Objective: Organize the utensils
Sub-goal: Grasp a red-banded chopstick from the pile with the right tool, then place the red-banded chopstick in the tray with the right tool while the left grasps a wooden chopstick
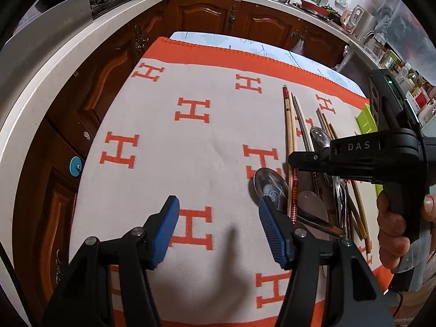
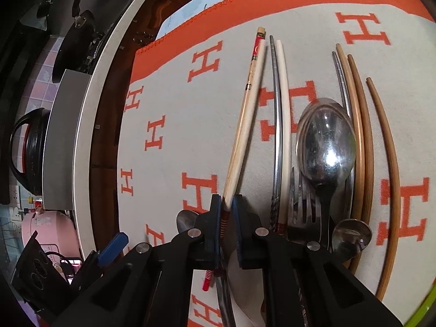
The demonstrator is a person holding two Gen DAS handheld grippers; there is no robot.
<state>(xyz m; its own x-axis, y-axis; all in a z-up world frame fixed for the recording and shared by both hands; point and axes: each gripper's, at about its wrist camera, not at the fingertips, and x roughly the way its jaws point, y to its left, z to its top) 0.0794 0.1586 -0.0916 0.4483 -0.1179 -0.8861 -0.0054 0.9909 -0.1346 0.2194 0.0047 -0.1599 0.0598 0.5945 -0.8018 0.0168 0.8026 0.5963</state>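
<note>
A pile of utensils lies on a grey blanket (image 1: 207, 141) with orange H letters. In the right wrist view my right gripper (image 2: 227, 207) is shut on a pale chopstick with a red striped end (image 2: 244, 125). Beside it lie a metal chopstick (image 2: 277, 125), a white chopstick (image 2: 286, 125), a large steel spoon (image 2: 325, 147), a fork (image 2: 302, 204), a small spoon (image 2: 351, 235) and brown chopsticks (image 2: 362, 136). My left gripper (image 1: 218, 229) is open and empty over the blanket, left of the pile. A steel spoon (image 1: 268, 184) lies by its right finger. The right gripper (image 1: 354, 155) also shows there.
A lime green tray (image 1: 368, 120) sits at the blanket's far right edge. A white countertop (image 1: 54, 62) with wooden cabinets (image 1: 207, 16) curves round the left and back. A kettle (image 2: 30, 150) and pans stand on the counter.
</note>
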